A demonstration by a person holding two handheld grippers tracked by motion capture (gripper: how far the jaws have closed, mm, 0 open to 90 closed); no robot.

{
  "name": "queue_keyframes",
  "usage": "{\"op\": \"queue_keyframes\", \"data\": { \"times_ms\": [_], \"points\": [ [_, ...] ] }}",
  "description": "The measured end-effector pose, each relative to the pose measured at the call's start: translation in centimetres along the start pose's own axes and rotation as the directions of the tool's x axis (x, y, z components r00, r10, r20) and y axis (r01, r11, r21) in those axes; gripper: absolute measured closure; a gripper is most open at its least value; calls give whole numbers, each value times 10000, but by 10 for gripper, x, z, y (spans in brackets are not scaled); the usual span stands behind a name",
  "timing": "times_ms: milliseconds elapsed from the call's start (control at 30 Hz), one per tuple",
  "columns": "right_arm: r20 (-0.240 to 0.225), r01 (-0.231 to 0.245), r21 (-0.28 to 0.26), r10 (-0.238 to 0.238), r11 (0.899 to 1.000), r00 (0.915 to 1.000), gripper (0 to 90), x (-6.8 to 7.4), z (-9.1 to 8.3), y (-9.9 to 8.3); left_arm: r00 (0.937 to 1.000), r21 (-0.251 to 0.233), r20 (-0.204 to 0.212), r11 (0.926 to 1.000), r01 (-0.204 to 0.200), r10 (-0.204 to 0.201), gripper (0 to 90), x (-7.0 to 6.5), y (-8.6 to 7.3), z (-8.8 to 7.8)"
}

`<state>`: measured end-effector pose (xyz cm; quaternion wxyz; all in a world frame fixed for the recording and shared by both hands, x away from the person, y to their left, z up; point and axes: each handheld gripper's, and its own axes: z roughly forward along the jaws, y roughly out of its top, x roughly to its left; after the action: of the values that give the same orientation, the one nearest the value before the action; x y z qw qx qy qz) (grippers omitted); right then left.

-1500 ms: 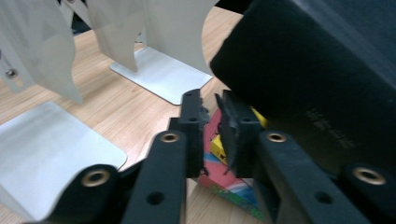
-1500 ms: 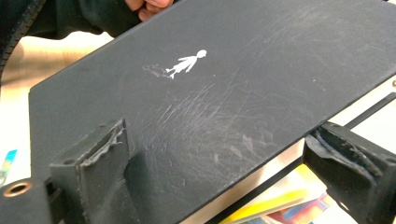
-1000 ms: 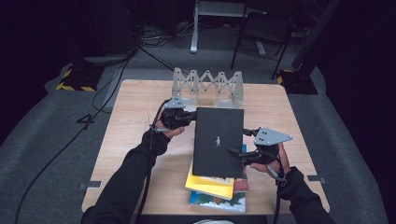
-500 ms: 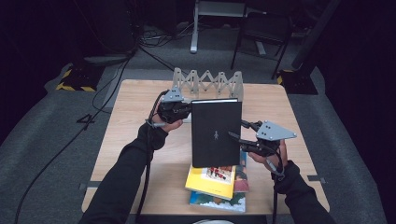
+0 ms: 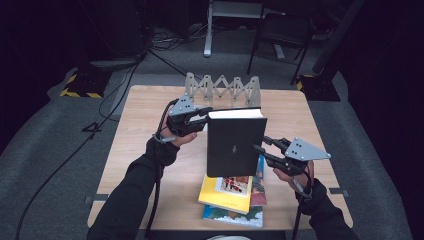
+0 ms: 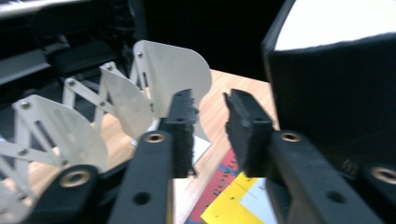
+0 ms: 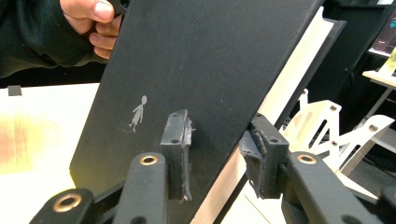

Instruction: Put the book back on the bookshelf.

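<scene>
The right tongs [image 7: 215,154], just closing, clamped the black book [image 5: 235,142] upright; the left tongs [image 6: 208,133], just released, stood empty. Next: slot it into the rack [image 5: 222,90].

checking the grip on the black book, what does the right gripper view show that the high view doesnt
Right gripper view: the right gripper has its jaws, which have just been closing, clamped across the black book at its page edge, and a small silver figure marks the cover. High view: a stack of colourful books lies on the table beneath. Both: the book upright, with the folding metal rack behind it.
</scene>
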<state>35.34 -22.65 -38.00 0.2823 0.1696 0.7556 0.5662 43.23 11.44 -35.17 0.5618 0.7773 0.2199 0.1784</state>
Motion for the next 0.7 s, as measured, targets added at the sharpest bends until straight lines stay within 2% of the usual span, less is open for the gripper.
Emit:
{"op": "queue_keyframes", "data": {
  "times_ms": [67, 133, 333, 500, 600, 700],
  "points": [
    [-52, 45, -88, -46, 10000, 10000, 649, 2, -3, -2, 10000, -30, 28, 10000, 24, -24, 638, -2, -4, -3],
    [-88, 45, -109, -46, 9999, 10000, 653, 2, -4, -2, 9999, 57, 52, 9999, -122, 122, 637, -4, -8, -4],
    [-189, 183, -150, -186, 9997, 9996, 669, 4, -8, -3, 9994, 474, 68, 9983, -345, 343, 563, -11, -20, -9],
    [-203, 265, -184, -269, 9995, 9994, 678, 7, -10, -3, 9981, 860, 331, 9948, -543, 516, 510, -15, -35, -15],
    [-226, 324, -213, -329, 9992, 9992, 680, 7, -11, -3, 9971, 1348, 345, 9883, -718, 678, 481, -20, -48, -19],
    [-230, 344, -216, -349, 9992, 9991, 680, 8, -11, -3, 9960, 1938, 465, 9774, -842, 766, 465, -25, -60, -22]
  ]
}}
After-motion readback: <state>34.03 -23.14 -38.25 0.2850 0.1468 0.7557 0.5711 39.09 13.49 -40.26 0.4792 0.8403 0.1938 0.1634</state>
